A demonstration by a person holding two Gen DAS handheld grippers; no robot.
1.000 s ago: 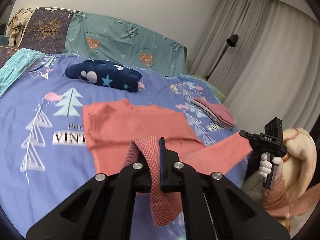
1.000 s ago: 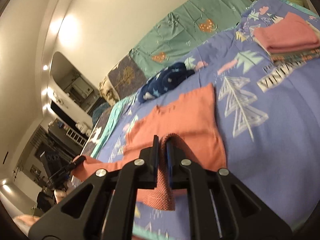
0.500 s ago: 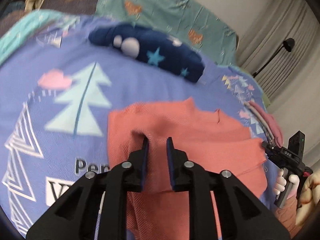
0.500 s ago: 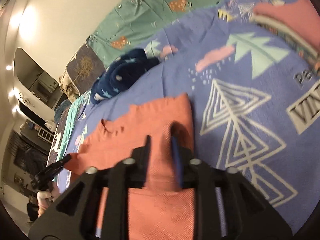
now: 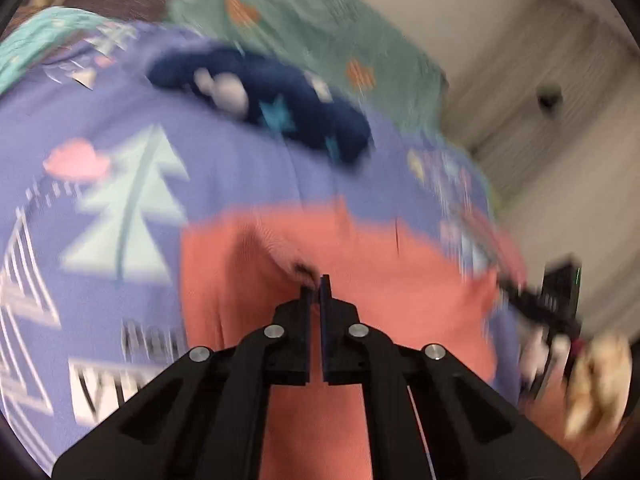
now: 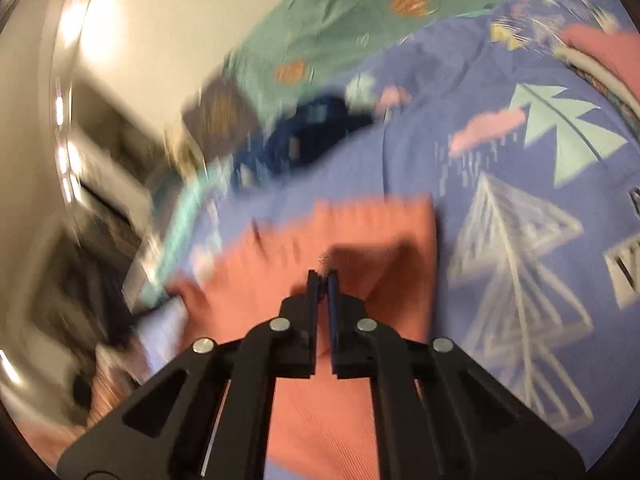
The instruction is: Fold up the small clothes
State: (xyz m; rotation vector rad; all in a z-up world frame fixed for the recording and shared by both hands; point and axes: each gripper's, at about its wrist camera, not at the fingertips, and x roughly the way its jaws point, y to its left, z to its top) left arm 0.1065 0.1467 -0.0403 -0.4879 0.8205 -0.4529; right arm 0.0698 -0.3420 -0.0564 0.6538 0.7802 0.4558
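A coral-orange shirt (image 5: 400, 288) lies flat on the purple printed bedspread (image 5: 80, 152), folded over itself; it also shows in the right wrist view (image 6: 380, 232). My left gripper (image 5: 315, 286) hovers over the shirt, its jaws nearly closed with a thin gap and nothing between them. My right gripper (image 6: 323, 280) is over the shirt's other side, jaws also nearly closed and empty. The right gripper shows blurred at the left view's right edge (image 5: 548, 304). Both views are motion-blurred.
A navy star-print garment (image 5: 272, 108) lies bunched beyond the shirt. A stack of folded clothes with a pink top (image 6: 604, 56) sits at the far right. Teal pillows (image 5: 312, 36) line the headboard. A wall and curtain stand to the right.
Both grippers carried the shirt's hem forward over the body, opened and let it go. Now they have pulled back slightly and the jaws have closed to a thin gap, empty.
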